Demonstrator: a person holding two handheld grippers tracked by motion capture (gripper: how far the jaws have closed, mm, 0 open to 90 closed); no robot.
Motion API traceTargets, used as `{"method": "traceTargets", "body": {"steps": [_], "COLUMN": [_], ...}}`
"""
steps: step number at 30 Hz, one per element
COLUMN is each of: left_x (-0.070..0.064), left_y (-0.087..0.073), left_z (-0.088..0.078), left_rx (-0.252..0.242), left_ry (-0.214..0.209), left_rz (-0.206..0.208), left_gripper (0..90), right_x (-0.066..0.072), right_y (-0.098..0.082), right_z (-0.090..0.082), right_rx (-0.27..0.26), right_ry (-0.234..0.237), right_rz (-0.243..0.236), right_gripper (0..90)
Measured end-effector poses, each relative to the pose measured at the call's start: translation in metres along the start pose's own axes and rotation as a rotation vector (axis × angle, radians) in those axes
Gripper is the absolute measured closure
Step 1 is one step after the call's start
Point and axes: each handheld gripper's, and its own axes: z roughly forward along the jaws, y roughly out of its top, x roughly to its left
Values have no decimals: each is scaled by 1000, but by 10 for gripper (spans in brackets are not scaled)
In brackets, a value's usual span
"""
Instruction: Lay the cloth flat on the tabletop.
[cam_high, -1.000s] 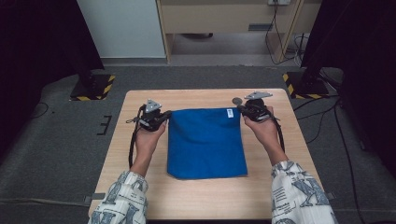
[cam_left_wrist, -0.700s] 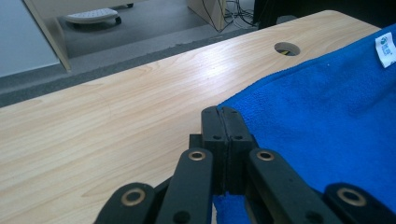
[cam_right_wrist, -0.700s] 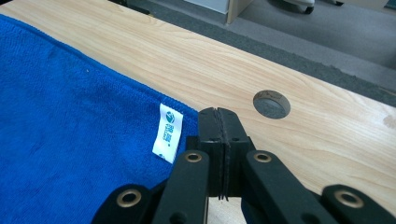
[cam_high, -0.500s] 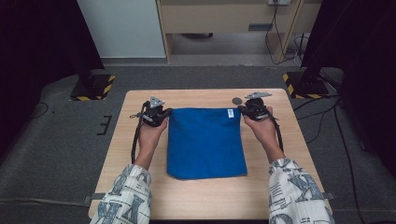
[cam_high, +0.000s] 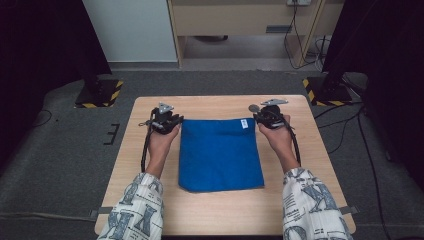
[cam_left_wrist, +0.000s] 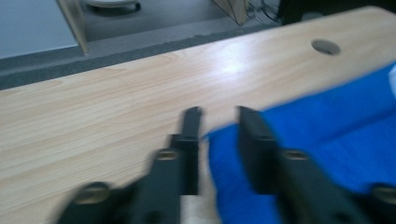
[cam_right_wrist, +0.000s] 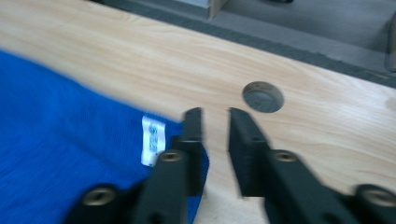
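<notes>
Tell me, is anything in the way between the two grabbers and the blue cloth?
Nothing visible is. The left gripper has its open jaws right at one far corner of the blue cloth, and the right gripper is open at the other far corner, by the white tag.

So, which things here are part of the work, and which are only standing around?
Part of the work:
- blue cloth, folded flat on the wooden table
- left gripper, open at the cloth's far left corner
- right gripper, open at its far right corner, beside the white label

Only standing around:
- round hole in the tabletop
- striped stand bases on the floor
</notes>
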Motion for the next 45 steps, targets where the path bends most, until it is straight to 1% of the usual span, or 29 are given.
{"method": "traceTargets", "body": {"steps": [2, 3, 4, 5, 6, 8, 10, 11, 13, 14, 18, 20, 21, 24, 26, 29, 31, 34, 36, 37, 39, 41, 42, 45], "left_x": [1, 2, 3, 4, 4, 5, 5, 5, 5, 5, 4, 2, 1, -4, -7, -10, -12, -14, -14, -14, -14, -14, -14, -12], "left_y": [1, 1, 2, 3, 3, 3, 1, 1, 0, 0, 1, 1, 1, 1, 0, -4, -7, -11, -15, -16, -20, -26, -26, -34], "left_z": [-3, -5, -7, -9, -11, -15, -19, -20, -24, -26, -33, -38, -40, -46, -50, -53, -54, -55, -55, -56, -56, -57, -57, -56], "left_rx": [-12, -13, -12, -15, -14, -9, -9, -13, 1, -4, -8, -4, -6, -8, -14, -12, -6, -9, -24, -30, -27, -23, -23, -11], "left_ry": [12, 17, 18, 15, 11, 1, -2, -8, -11, -16, -30, -31, -42, -61, -62, -82, -93, -106, -99, -95, -105, -120, -120, -137], "left_rz": [0, 6, 15, 14, 14, 8, 17, 12, 19, 11, 18, 31, 29, 41, 57, 59, 66, 66, 62, 59, 57, 54, 54, 56], "left_gripper": [596, 562, 543, 536, 523, 482, 459, 441, 403, 383, 327, 294, 276, 235, 222, 185, 168, 150, 149, 149, 142, 136, 129, 120], "right_x": [0, 1, 1, 1, 1, 1, 2, 3, 5, 5, 6, 7, 8, 11, 13, 17, 19, 22, 23, 24, 26, 29, 32, 37], "right_y": [0, 0, 1, 1, 2, 3, 3, 3, 3, 3, 2, 2, 1, 0, 0, -3, -4, -6, -8, -9, -10, -12, -12, -14], "right_z": [1, 1, -1, -2, -3, -6, -10, -11, -15, -17, -23, -26, -27, -33, -37, -40, -43, -46, -47, -47, -47, -48, -48, -48], "right_rx": [-9, -13, -18, -19, -19, -21, -18, -25, -27, -28, -32, -31, -33, -36, -40, -28, -32, -31, -35, -35, -30, -32, -29, -27], "right_ry": [-25, -32, -31, -37, -44, -39, -35, -35, -27, -26, 1, 15, 22, 38, 57, 78, 89, 110, 128, 139, 149, 159, 163, 178], "right_rz": [10, 11, 6, 4, -1, -1, 5, 3, -1, -2, 19, 28, 32, 40, 40, 40, 31, 14, 13, 4, -16, -19, -25, -35], "right_gripper": [567, 554, 521, 477, 459, 434, 397, 386, 350, 328, 258, 222, 214, 178, 163, 139, 132, 120, 126, 125, 129, 129, 128, 126]}}
